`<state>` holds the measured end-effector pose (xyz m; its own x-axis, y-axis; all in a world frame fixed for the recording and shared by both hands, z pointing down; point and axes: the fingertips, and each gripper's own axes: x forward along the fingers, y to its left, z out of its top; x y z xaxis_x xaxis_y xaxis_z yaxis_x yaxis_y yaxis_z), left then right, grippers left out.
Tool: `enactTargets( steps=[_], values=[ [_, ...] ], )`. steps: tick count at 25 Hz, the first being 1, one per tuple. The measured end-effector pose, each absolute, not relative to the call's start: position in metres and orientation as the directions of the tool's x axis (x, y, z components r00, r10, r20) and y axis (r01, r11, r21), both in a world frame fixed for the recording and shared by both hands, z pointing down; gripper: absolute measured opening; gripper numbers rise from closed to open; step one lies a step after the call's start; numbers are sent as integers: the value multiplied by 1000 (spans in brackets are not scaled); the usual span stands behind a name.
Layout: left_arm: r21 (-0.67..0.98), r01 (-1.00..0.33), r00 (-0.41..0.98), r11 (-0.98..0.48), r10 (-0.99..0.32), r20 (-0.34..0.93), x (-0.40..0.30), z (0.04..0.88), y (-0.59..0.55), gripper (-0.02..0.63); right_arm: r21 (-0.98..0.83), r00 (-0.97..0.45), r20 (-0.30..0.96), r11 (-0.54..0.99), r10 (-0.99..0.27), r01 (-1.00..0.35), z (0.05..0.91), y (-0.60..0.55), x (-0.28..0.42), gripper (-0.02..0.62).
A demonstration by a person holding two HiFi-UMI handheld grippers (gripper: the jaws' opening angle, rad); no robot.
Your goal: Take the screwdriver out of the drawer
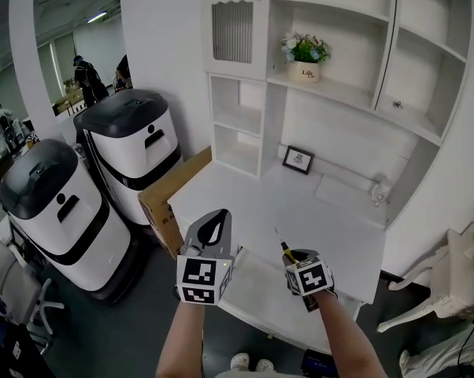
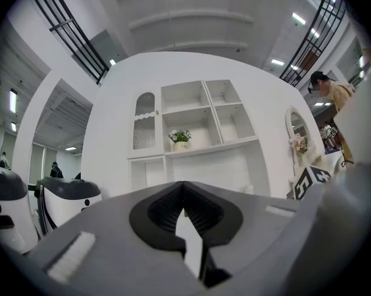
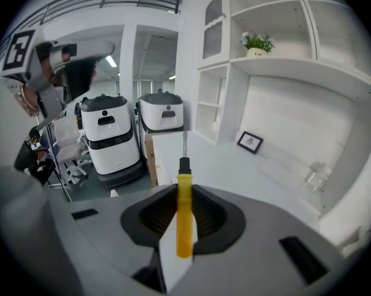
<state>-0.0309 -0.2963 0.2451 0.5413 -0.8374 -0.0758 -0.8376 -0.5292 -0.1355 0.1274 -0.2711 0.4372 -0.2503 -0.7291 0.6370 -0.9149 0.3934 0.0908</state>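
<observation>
A screwdriver (image 1: 283,246) with a yellow handle (image 3: 183,217) and a thin metal shaft (image 3: 185,143) sticks up and forward out of my right gripper (image 1: 292,260). In the right gripper view that gripper (image 3: 184,193) is shut on the handle, and the tip points toward the white desk (image 1: 245,203). My left gripper (image 1: 221,216) hangs beside it to the left over the desk's front edge. In its own view the left gripper (image 2: 183,185) is shut with nothing in it. Below both, a white drawer (image 1: 261,299) seems to stand pulled out from the desk front.
Two white-and-black machines (image 1: 131,152) (image 1: 52,207) stand on the floor at left, with a cardboard box (image 1: 168,205) against the desk's side. On the desk are a framed picture (image 1: 298,160) and a glass jar (image 1: 381,189); a flower pot (image 1: 305,60) is on the shelf above. A white chair (image 1: 449,282) is at right.
</observation>
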Motion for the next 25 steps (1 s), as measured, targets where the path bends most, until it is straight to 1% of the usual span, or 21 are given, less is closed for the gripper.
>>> enactTargets(
  steps=[4, 12, 16, 25],
  values=[
    [-150, -846, 530, -512, -840, -119, -31, 218, -292, 5, 107, -261, 549, 377, -794, -920, 391, -272, 129, 81],
    [-183, -849, 527, -497, -824, -208, -23, 173, -279, 5, 166, -293, 307, 354, -905, -920, 280, -260, 128, 81],
    [-188, -848, 528, -495, -815, -238, -18, 157, -274, 5, 196, -296, 192, 332, -936, -923, 232, -251, 131, 81],
    [-209, -855, 518, -474, -805, -290, -8, 128, -268, 5, 242, -264, -23, 251, -964, -937, 152, -232, 151, 81]
  ],
)
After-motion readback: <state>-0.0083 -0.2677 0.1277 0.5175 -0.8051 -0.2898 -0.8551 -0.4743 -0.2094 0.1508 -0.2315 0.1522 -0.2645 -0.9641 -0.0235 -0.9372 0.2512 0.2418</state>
